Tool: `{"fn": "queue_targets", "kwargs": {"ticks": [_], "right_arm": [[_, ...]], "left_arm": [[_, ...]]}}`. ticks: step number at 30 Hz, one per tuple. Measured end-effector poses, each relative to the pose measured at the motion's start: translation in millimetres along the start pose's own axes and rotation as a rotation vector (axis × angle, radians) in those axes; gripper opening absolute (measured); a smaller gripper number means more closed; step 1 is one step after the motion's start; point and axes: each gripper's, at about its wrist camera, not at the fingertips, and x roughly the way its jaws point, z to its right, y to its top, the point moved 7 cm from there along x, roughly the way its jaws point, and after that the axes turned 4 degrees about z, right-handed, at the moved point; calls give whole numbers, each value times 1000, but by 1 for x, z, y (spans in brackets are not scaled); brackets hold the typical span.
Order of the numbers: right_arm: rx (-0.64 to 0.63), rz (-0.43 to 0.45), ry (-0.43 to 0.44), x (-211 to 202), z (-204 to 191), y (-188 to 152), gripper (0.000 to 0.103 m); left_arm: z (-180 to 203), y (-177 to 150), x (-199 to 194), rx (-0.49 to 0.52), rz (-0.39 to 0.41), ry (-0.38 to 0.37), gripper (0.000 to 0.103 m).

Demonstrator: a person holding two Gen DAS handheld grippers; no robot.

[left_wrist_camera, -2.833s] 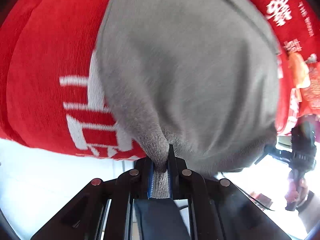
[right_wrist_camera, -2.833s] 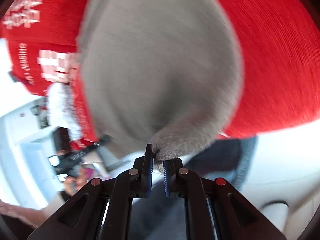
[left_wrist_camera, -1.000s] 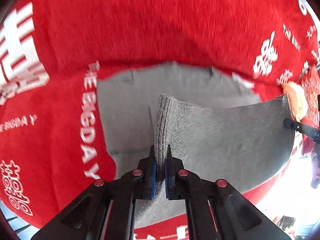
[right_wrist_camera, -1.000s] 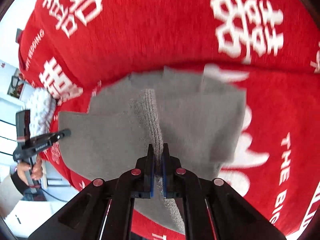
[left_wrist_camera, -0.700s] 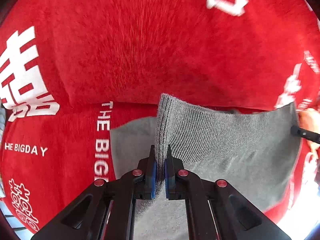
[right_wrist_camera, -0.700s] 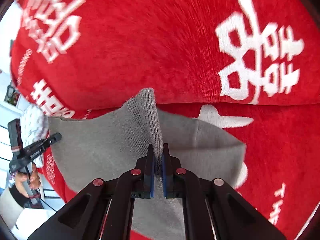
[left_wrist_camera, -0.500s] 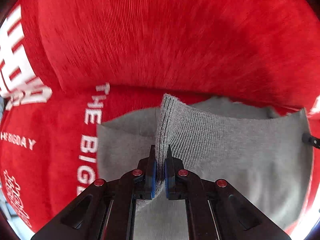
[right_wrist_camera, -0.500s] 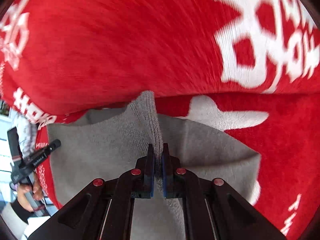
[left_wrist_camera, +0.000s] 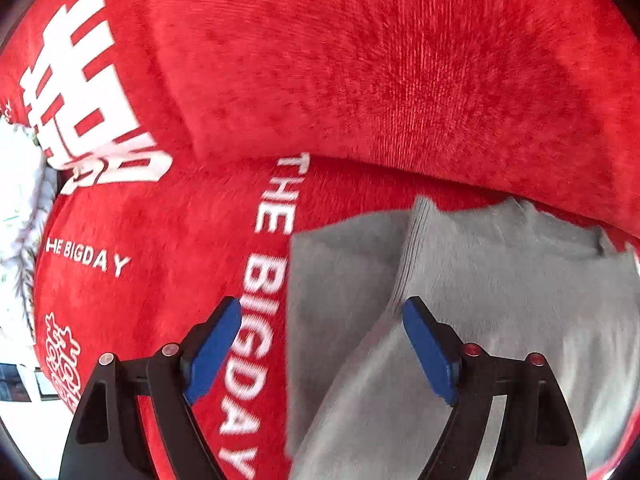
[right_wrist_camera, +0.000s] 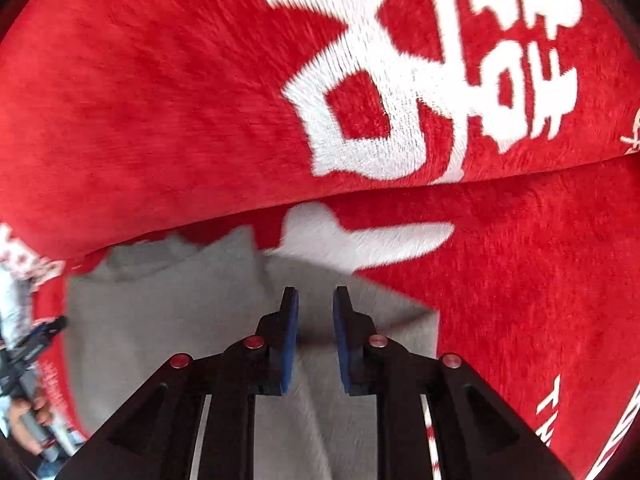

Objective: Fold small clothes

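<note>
A small grey knit garment (left_wrist_camera: 500,280) lies folded on the red blanket (left_wrist_camera: 360,80), its ribbed edge on top near the far side. My left gripper (left_wrist_camera: 322,303) hangs just above the garment's left edge. Its jaws are opening wide, and the cloth under them is touched by neither blue pad. In the right wrist view the same garment (right_wrist_camera: 168,312) spreads to the left. My right gripper (right_wrist_camera: 315,292) is over its right part, jaws opening with a narrow gap, and the pads press on nothing. A hand with the left gripper (right_wrist_camera: 28,360) shows at the far left edge.
The red blanket (right_wrist_camera: 160,100) carries large white characters and "THE BIGDAY" lettering (left_wrist_camera: 260,340). A raised fold of it runs right behind the garment. A white fluffy item (left_wrist_camera: 24,208) lies at the blanket's left edge, with pale floor beyond.
Both grippers came down with the ribbed edge pinched and laid it on the garment. Both have let go: the left jaws have spread wide, the right jaws have parted a little.
</note>
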Motion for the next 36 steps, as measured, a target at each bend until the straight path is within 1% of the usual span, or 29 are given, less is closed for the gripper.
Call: {"fn": "queue_targets", "kwargs": {"ticks": [2,3,4,5,6,7,8,10,11,13,14,15,16,17,18,19,20,21,22,24,27,30,31,33,34,35,36], "right_arm": [[-25,-8,45,-17,-8,-14,20],[-39,-16,79,-27,-13,-24,20],[-67,-33,119,-36,-22,-41,20],[-84,-43,131,-40,-26,-50,20],[-113,-65,141,-42,-32,-68,20],[-142,-101,136,-41,-35,-87,20],[-156,-127,126,-37,-35,-98,20],[-169,-204,72,-25,-26,-129,19],[-166,-225,51,-23,-18,-141,19],[-146,-203,74,-28,-13,-146,19],[-145,-209,70,-30,-11,-148,19],[-142,-213,72,-31,-8,-150,19],[-132,-219,72,-30,-7,-152,19],[-128,-221,73,-31,-5,-151,19],[-128,-221,71,-29,-5,-152,19],[-135,-218,66,-29,-5,-152,20],[-139,-216,62,-28,-4,-153,20],[-136,-214,57,-28,-5,-153,20],[-129,-212,54,-28,-8,-153,20],[-112,-207,52,-29,-9,-153,20],[-93,-197,46,-33,-9,-153,20],[-73,-161,26,-47,-7,-151,20],[-66,-149,20,-57,-1,-150,20],[-27,-111,10,-69,-4,-148,20],[0,-91,7,-75,-7,-151,20],[20,-79,7,-77,-3,-160,20],[41,-69,7,-80,-6,-163,20]], "left_arm": [[-5,-16,-10,14,-14,-8,83],[-7,-29,-14,20,-31,-8,83],[-9,-44,-15,20,-56,-5,83],[-11,-54,-13,18,-73,-5,83],[-15,-72,-8,12,-113,4,83],[-15,-82,-6,8,-130,14,83],[-19,-95,-1,-4,-156,28,85],[-27,-113,4,-41,-166,25,87],[-31,-118,4,-54,-161,26,92],[-39,-123,0,-56,-171,52,92],[-42,-123,-3,-50,-177,62,92],[-46,-119,-9,-47,-173,69,85],[-47,-118,-13,-49,-156,64,75],[-46,-108,-21,-53,-138,34,57],[-40,-94,-28,-62,-124,-34,44],[-36,-84,-30,-68,-112,-77,39],[-29,-72,-31,-68,-93,-132,37],[-14,-55,-35,-53,-59,-202,37],[-6,-53,-39,-42,-45,-232,37],[22,-37,-36,6,-20,-311,37],[45,-26,-18,41,-34,-330,37],[39,-21,18,24,-80,-327,37],[37,-21,24,16,-94,-328,36],[30,-18,29,14,-98,-373,36],[28,-17,27,34,-102,-387,36],[27,-17,27,48,-102,-389,36],[25,-17,24,79,-98,-386,36]]}}
